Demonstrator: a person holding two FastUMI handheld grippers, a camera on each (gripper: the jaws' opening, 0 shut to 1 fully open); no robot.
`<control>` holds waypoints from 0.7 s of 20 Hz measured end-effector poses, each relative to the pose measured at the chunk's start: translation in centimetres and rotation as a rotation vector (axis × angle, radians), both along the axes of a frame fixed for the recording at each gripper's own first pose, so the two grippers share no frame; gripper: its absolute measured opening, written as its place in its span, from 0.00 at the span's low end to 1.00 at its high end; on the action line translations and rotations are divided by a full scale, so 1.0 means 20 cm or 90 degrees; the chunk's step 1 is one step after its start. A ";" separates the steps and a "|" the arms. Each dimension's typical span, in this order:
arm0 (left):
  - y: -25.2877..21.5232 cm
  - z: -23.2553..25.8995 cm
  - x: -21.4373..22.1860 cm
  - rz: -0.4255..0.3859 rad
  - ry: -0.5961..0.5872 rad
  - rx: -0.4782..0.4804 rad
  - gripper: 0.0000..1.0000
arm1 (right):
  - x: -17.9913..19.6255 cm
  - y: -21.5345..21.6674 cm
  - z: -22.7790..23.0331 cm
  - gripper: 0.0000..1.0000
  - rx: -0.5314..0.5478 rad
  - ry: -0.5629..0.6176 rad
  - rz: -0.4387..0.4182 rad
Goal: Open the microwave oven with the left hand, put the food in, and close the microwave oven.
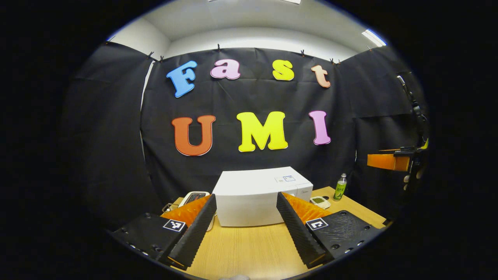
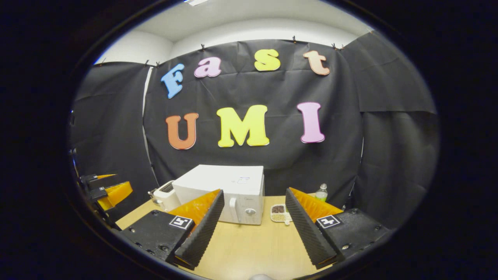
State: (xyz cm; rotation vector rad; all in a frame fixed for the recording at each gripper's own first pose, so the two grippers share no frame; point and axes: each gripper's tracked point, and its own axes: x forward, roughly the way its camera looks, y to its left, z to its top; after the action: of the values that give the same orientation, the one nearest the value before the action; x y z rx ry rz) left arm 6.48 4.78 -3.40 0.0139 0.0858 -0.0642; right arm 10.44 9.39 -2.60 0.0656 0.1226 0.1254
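Opening not begun: the white boxy microwave oven (image 2: 233, 194) is shut on the wooden worktop (image 2: 249, 249). Both tongs, left (image 1: 247, 229) and right (image 2: 253, 233), gape wide and empty, well short of it; the left must reach its door handle (image 2: 233, 209).

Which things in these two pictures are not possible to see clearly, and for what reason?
- Microwave front, left gripper view: its lower corners are hidden behind the left gripper fingers.
- Food tray, right gripper view: contents too small to identify.
- Bottle label, left gripper view: too small.
- White appliance beside the microwave, right gripper view: partly hidden by the microwave; its kind is unclear.
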 end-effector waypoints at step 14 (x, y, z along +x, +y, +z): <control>0.22 0.12 0.03 0.032 -0.032 -0.009 0.96 | -0.01 0.11 0.13 0.92 0.001 -0.033 -0.018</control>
State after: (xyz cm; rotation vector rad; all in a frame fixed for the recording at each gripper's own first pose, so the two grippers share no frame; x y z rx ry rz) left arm 7.06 9.23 -1.01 -0.0006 0.0357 -0.0146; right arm 10.23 11.55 0.05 0.0648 0.0693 0.0985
